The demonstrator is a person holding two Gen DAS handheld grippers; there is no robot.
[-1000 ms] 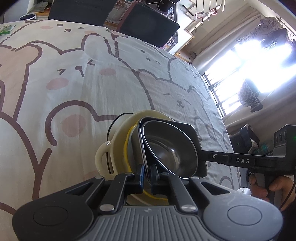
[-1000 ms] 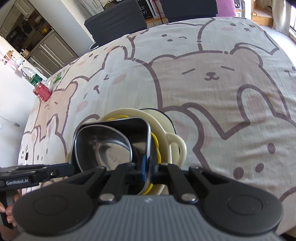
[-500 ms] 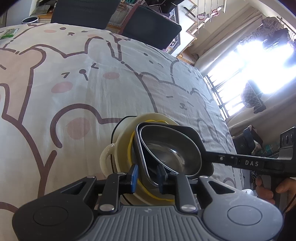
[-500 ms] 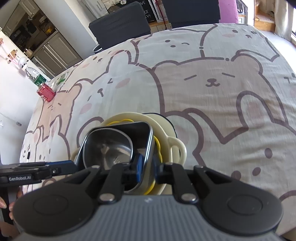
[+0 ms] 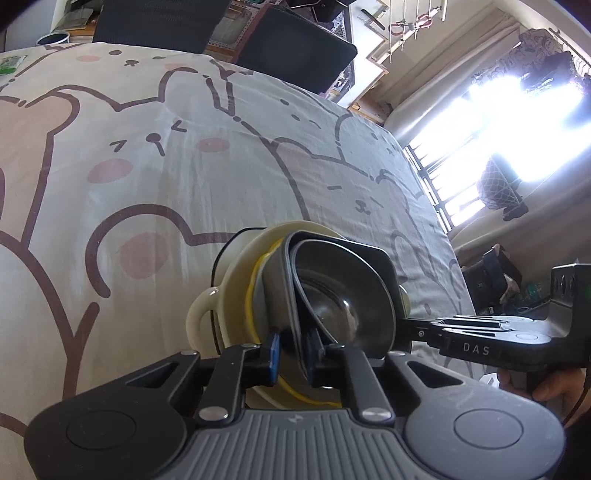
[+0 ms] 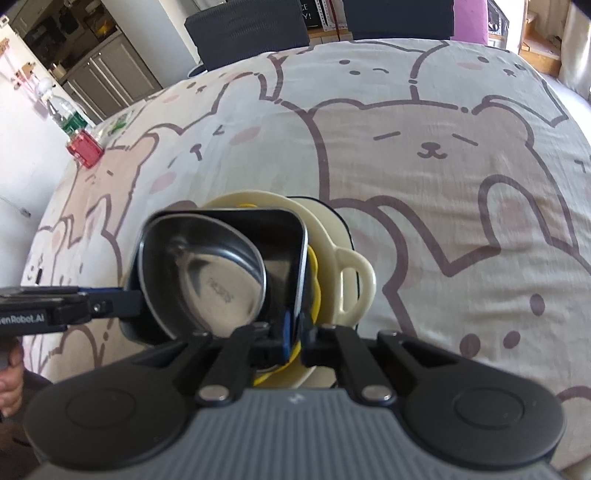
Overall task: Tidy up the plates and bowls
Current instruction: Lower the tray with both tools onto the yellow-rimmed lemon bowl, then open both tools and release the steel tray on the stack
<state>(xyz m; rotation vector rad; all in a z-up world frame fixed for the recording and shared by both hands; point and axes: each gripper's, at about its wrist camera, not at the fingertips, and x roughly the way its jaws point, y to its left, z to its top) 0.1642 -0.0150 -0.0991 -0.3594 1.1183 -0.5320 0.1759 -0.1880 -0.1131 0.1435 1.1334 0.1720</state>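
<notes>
A cream two-handled dish (image 5: 207, 295) (image 6: 332, 236) sits on the bear-print cloth (image 5: 184, 166) with a yellow plate (image 5: 251, 295) (image 6: 314, 266) in it. A black square bowl (image 5: 373, 258) (image 6: 280, 236) is stacked on top, tilted, and holds a steel bowl (image 5: 332, 288) (image 6: 218, 280). My right gripper (image 6: 295, 332) is shut on the black bowl's near rim. On the opposite side, my left gripper (image 5: 293, 350) straddles the rim; its jaws are closing, and a sliver of gap shows at the outer pad.
Dark chairs (image 5: 295, 40) (image 6: 251, 26) stand along the table's far edge. A red box (image 6: 85, 147) and a bottle (image 6: 66, 114) sit at the far left corner. A hand (image 5: 546, 387) holds the right gripper's handle. A bright window lies past the right edge.
Both grippers let go of the black bowl's rim half a second ago and have closed in again. The black bowl with the steel bowl now tilts more steeply.
</notes>
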